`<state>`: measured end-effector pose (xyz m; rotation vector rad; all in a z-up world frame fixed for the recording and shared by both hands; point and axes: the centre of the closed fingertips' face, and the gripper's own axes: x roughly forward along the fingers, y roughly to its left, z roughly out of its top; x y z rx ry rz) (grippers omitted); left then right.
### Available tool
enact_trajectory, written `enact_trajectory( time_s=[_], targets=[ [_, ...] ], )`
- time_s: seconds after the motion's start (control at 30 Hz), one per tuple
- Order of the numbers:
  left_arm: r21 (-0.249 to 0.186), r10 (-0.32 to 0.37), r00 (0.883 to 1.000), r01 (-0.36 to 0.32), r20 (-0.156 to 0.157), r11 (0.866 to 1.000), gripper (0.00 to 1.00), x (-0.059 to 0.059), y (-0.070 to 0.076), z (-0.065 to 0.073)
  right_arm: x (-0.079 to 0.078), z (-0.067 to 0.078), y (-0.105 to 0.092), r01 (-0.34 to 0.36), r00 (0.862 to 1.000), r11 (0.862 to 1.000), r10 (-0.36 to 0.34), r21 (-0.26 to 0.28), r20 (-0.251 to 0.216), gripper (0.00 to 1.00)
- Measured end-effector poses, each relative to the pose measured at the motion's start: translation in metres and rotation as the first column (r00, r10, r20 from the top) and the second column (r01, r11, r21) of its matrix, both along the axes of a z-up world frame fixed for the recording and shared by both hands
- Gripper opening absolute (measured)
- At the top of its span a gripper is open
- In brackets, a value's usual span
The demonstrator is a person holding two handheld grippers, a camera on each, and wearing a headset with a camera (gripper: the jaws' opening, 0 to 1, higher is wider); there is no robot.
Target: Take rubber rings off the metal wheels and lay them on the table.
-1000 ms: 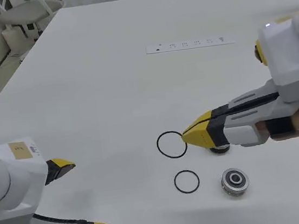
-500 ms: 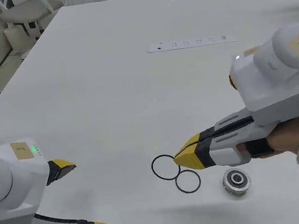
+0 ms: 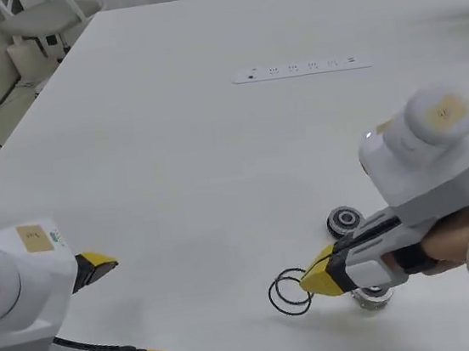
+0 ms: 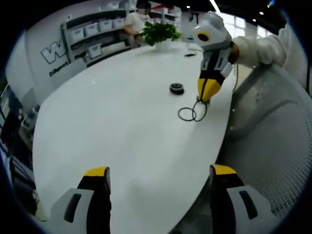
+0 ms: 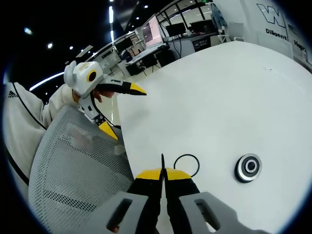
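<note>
My right tongs [image 3: 317,280] are pinched shut on a rubber ring [image 5: 162,160], low over the surface [image 3: 180,148]. The ring overlaps a second ring [image 5: 186,155] that lies flat there. My left tongs [image 3: 133,315] gape wide, idle and well apart. If I let go here, I reckon the two rings could end up stacked or tangled. One metal wheel [image 3: 344,220] sits just beyond, and another wheel [image 3: 374,297] is half under my right tongs, where a careless swing might knock it rolling.
</note>
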<state>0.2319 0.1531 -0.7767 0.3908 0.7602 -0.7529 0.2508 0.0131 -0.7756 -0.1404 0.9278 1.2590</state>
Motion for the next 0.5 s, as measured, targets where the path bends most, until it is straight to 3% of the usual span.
enact_trajectory(
  time_s=[0.4, 0.5],
  targets=[
    [0.007, -0.004, 1.000, 0.004, -0.006, 1.000, 0.84, -0.001, -0.001, -0.002, 0.004, -0.012, -0.008, 0.049, 0.998, 0.999, -0.049, -0.015, -0.027, 0.00],
    [0.010, 0.002, 1.000, -0.002, -0.001, 1.000, 0.84, -0.001, 0.001, -0.001, 0.011, -0.015, -0.011, 0.073, 0.997, 0.997, -0.073, -0.029, 0.002, 0.00]
  ],
)
